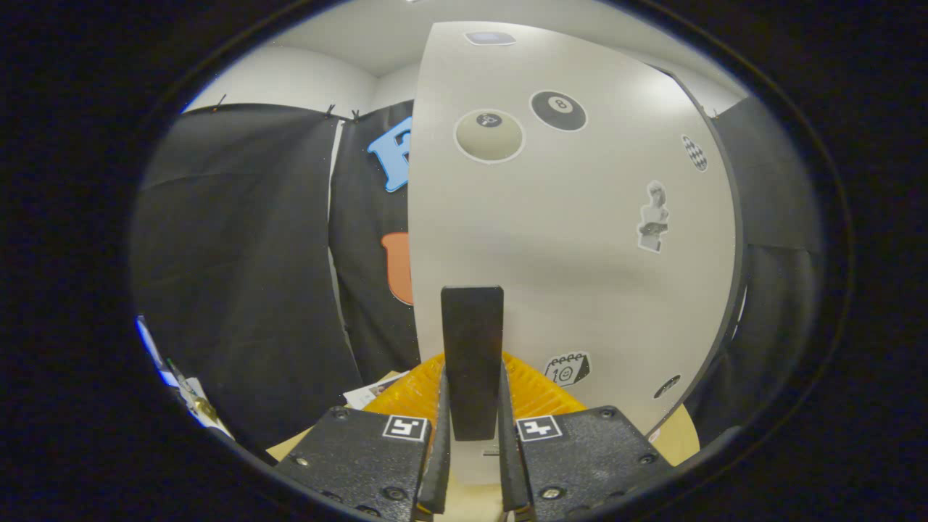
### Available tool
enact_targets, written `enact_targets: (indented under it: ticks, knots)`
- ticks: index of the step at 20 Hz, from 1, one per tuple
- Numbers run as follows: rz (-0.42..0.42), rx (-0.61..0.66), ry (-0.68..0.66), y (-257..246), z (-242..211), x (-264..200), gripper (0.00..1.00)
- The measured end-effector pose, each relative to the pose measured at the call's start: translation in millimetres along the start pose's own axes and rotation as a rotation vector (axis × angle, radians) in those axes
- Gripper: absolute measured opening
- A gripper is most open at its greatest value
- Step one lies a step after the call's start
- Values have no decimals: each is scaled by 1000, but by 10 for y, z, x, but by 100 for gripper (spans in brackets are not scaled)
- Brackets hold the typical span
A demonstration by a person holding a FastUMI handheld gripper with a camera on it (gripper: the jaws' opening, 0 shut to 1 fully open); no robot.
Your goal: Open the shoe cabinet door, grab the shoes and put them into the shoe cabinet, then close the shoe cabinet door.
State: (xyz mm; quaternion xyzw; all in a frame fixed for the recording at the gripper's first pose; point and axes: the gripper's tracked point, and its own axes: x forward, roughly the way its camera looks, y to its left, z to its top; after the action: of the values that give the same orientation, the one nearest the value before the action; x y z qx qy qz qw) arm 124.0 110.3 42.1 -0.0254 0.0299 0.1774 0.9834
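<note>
Jaws (473, 442) clamped on black door handle (472, 355), both sides pressing it. Shoe cabinet door (573, 239) stands just ahead, stickered. Orange thing (417, 391) low behind the handle. Risk: handle slips out if pulled off-axis, door swings loose.

Cabinet door (573, 239): smooth, matt pale panel with a soft sheen where light falls; dark thin edge band along its rim. Flat printed stickers (652, 217) lie on it, slightly glossy, paper or vinyl, cannot tell which.

Handle (472, 355): a dark matt upright bar, fine-grained surface, looks like plastic or painted wood. The gripper (473, 442) has its 2 fingers closed against the bar's sides; its housing is rough-textured matt plastic with small shiny metal screws and 2 printed paper-like markers.

Booth wall (246, 290): matt black cloth, loosely hung, faint creases.

Orange ribbed piece (536, 391) behind the handle: glossy, translucent-looking plastic.

Surface (681, 438) below: pale, smooth, wood-like.
</note>
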Motion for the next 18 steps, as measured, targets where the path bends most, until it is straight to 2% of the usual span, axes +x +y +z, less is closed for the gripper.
enact_targets:
  ticks: [10, 15, 18]
  knots:
    - [118, 9, -47, -318, -115, -816, 30]
    - [107, 21, -77, -552, -158, -1166, 29]
    - [72, 21, -79, -668, -173, -1339, 28]
